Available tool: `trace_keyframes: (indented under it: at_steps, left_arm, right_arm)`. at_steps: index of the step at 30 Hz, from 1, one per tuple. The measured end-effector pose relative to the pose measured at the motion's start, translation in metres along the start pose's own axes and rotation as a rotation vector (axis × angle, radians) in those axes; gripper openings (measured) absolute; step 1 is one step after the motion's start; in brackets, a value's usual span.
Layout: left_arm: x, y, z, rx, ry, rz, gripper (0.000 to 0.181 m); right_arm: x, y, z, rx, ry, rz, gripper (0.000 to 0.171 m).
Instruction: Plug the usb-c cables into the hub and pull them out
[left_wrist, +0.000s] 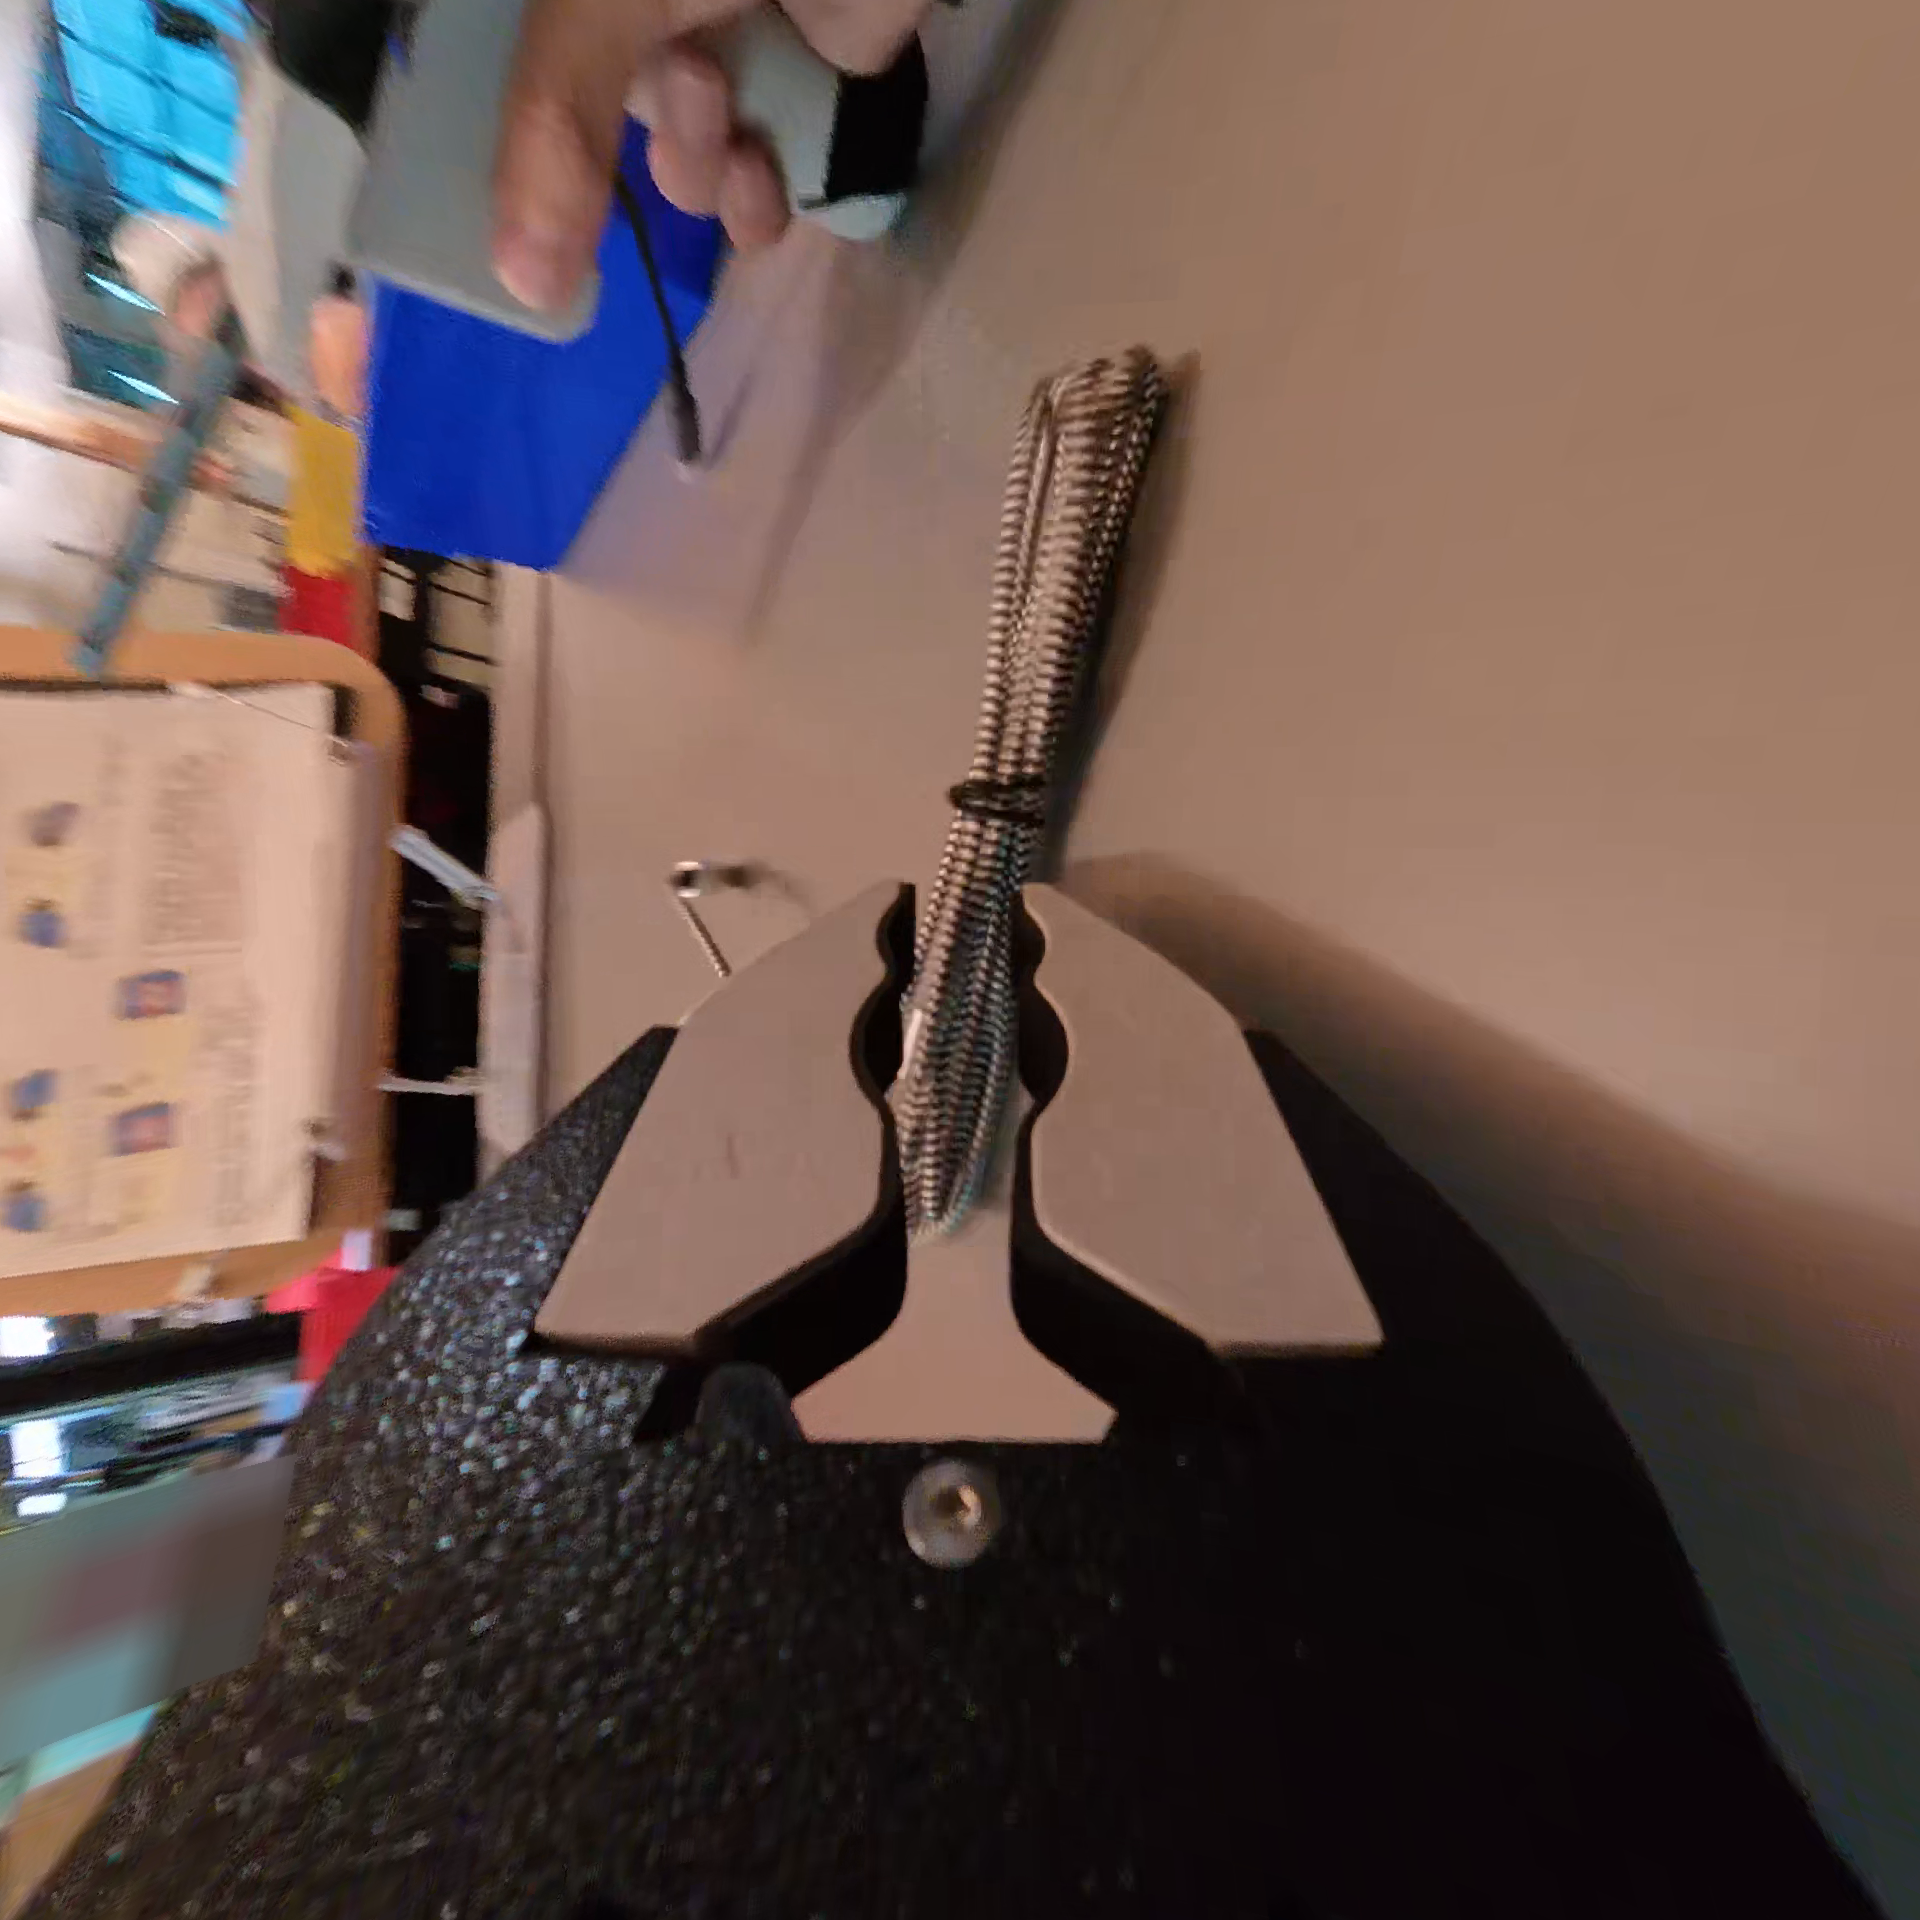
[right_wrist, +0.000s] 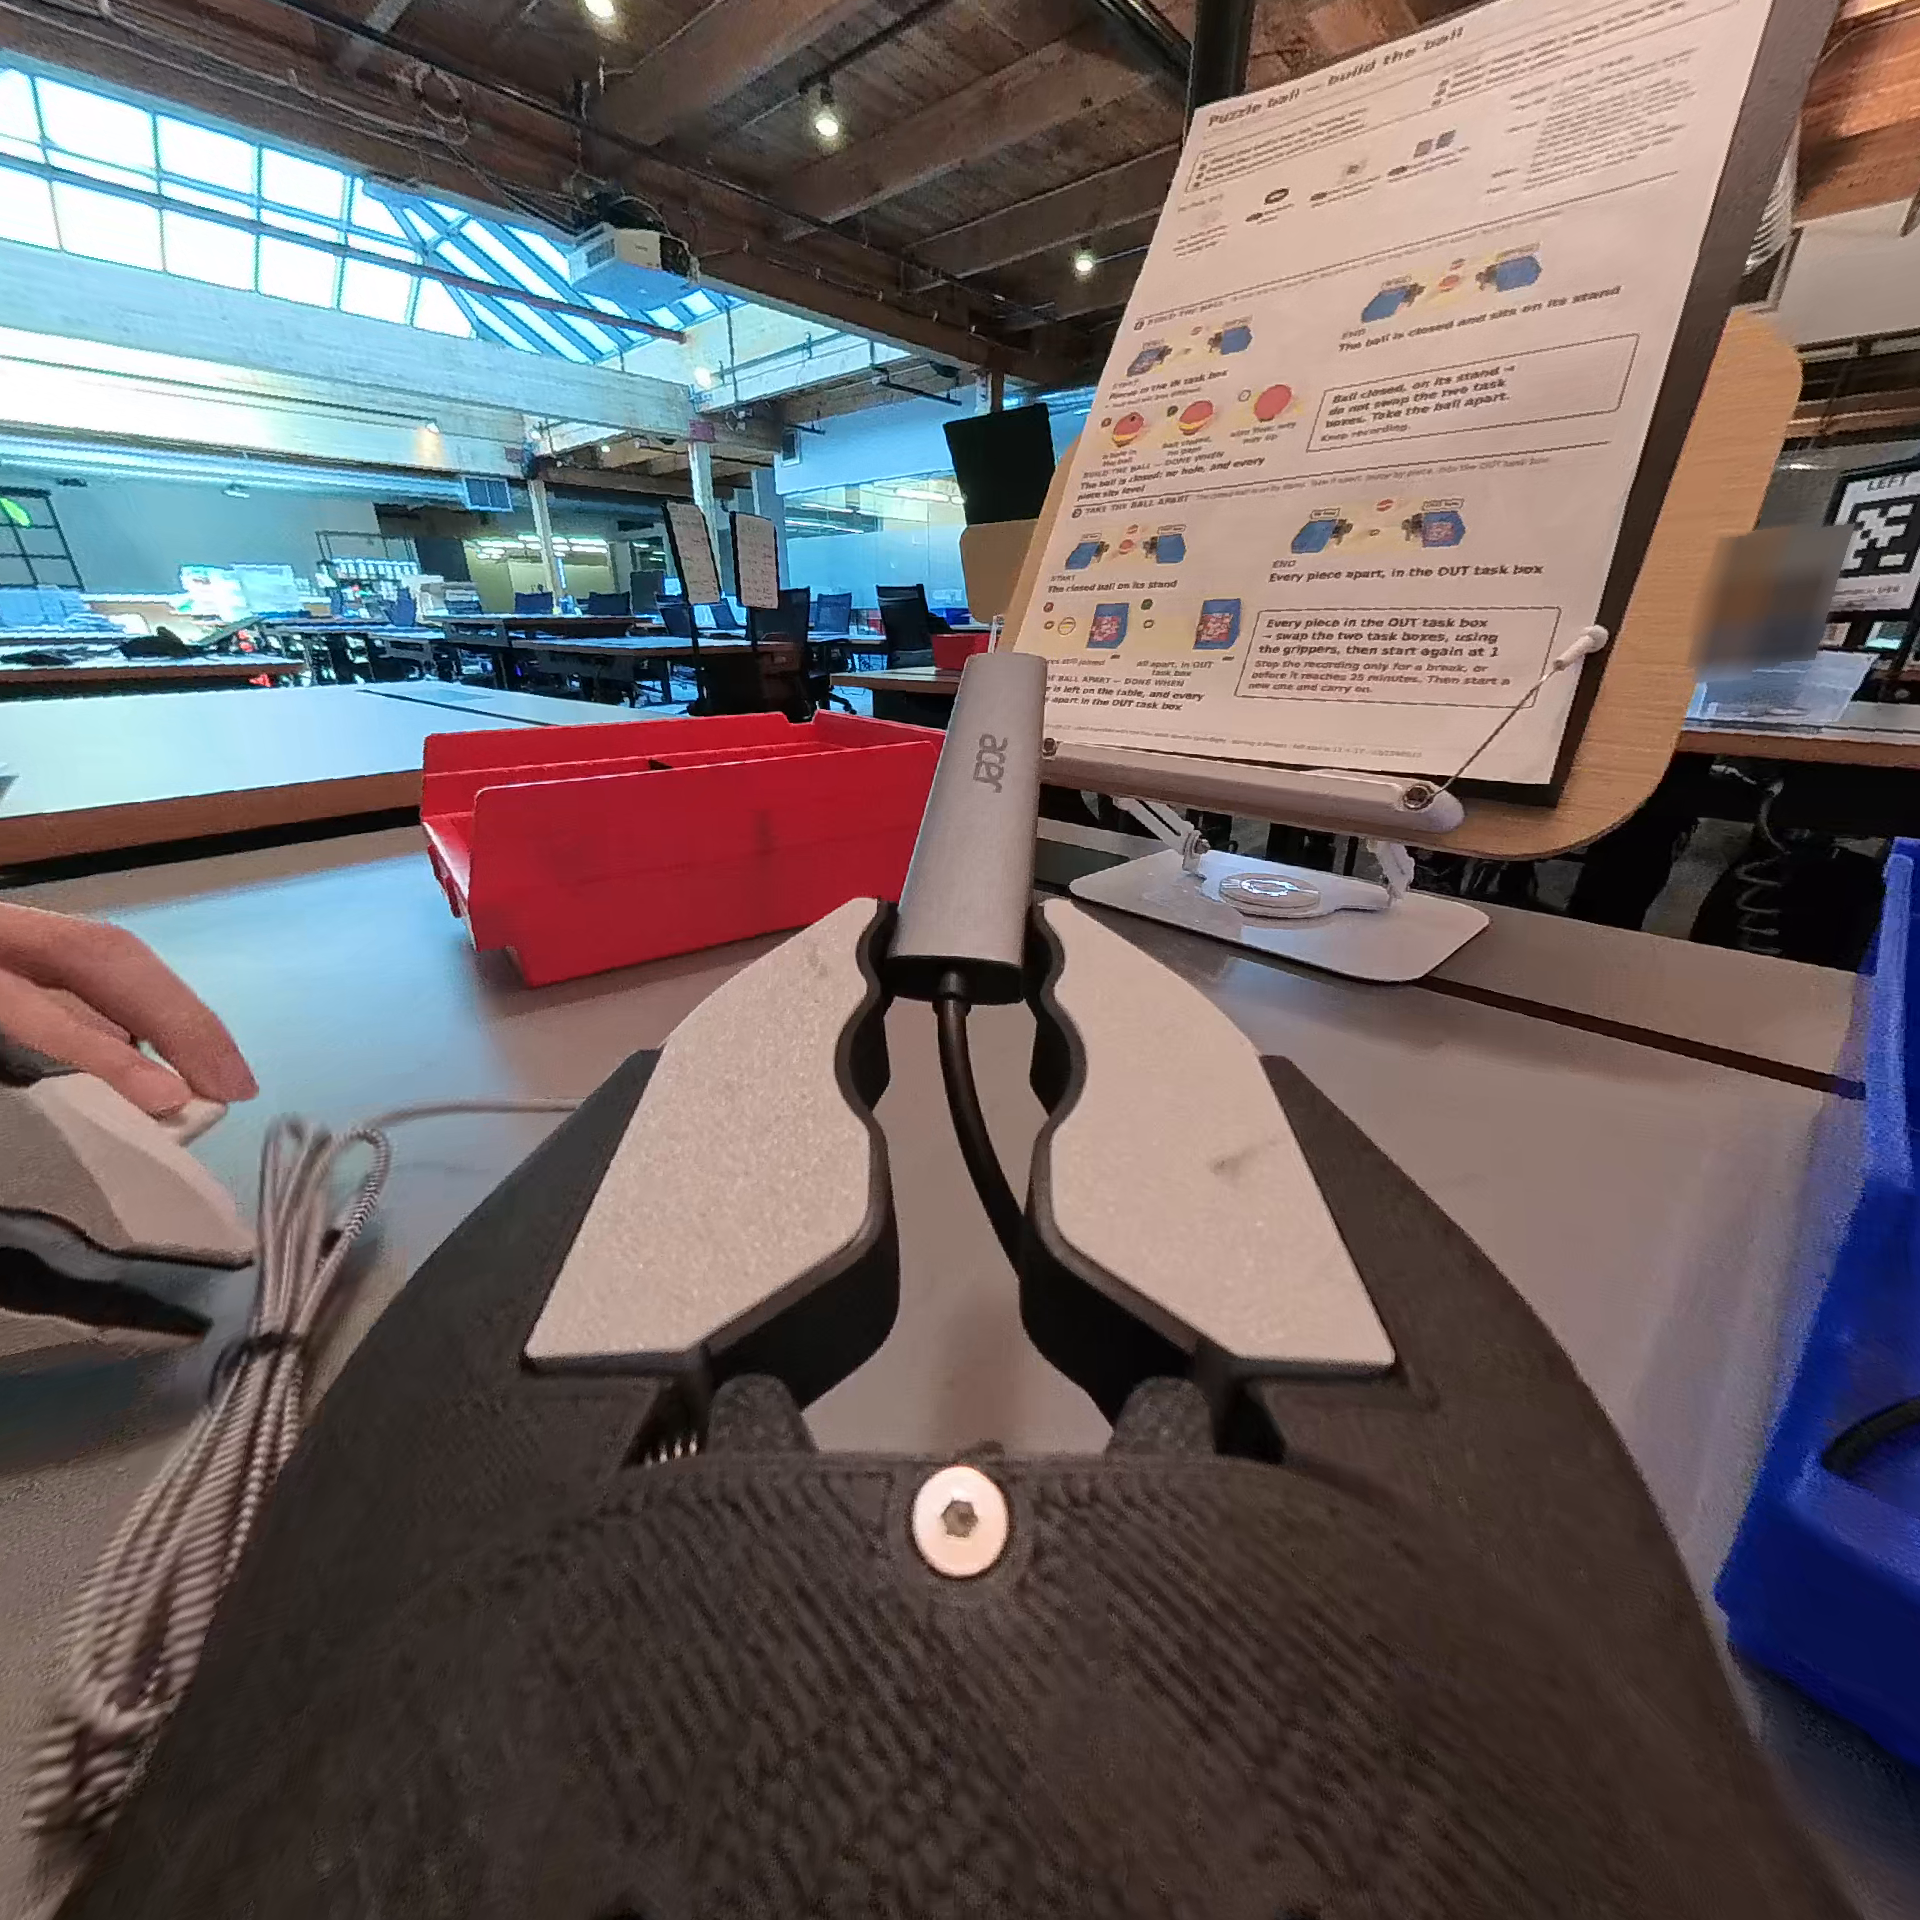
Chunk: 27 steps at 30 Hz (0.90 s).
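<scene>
Hub: a slim grey bar, standing nearly upright between the tips of the right tool, its near end pinched there and its far end raised above the surface.
Hub lead: a short black cord runs from the hub's near end back through the gap between the right tool's fingers; in the left wrist view its plug end hangs free.
Right tool: clamped on the hub's lower end; a hand wraps round its body in the left wrist view.
Braided cable: a black-and-white woven cable folded into a bundle, bound by a thin dark tie, lying along the surface.
Left tool: its tips press on the bundle just below the tie, with one end of the bundle lying between its fingers.
Left hand: seen at the left edge of the right wrist view, on the left tool.
Red bin: on the surface beyond the hub.
Blue bin: at the right edge.
Instruction sheet: propped on a stand behind the hub.
</scene>
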<state>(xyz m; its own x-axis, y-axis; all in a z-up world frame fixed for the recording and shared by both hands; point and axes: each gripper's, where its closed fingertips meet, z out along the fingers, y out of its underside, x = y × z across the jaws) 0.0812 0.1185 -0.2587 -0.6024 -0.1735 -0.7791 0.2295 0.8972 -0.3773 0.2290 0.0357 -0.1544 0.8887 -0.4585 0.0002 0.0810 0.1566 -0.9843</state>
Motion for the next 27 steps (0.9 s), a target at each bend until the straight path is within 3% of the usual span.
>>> trace_keyframes:
  at_steps: [3,6,8,12,19,21,24,27]
  left_arm:
    - [0.017,0.009,-0.008,-0.062,0.209,-0.188,0.03]
    - [0.013,-0.001,-0.018,-0.071,0.386,-0.495,0.058]
    - [-0.025,-0.004,-0.012,-0.073,0.297,-0.736,0.053]
    - [-0.083,0.021,0.017,-0.268,0.077,-1.116,0.05]
    - [-0.077,0.052,0.086,-0.512,0.137,-1.289,0.04]
    - [-0.074,0.057,0.099,-0.51,0.151,-1.345,0.036]
    - [-0.078,0.065,0.108,-0.477,0.102,-1.406,0.009]
    - [-0.088,0.063,0.108,-0.42,0.035,-1.341,0.008]
  right_arm:
    - [0.001,0.0,0.0,0.0,0.001,0.004,0.024]
    - [0.0,0.0,0.0,-0.003,-0.001,-0.002,0.024]
    - [-0.001,0.001,0.001,-0.007,-0.002,-0.01,0.024]
    - [-0.002,0.002,0.002,-0.017,-0.003,-0.021,0.024]
    - [-0.006,0.004,0.003,-0.032,-0.013,-0.044,0.024]
    - [-0.006,0.005,0.004,-0.039,-0.015,-0.045,0.024]
    - [-0.005,0.006,0.005,-0.051,-0.012,-0.042,0.024]
    - [-0.003,0.007,0.006,-0.056,-0.013,-0.019,0.024]
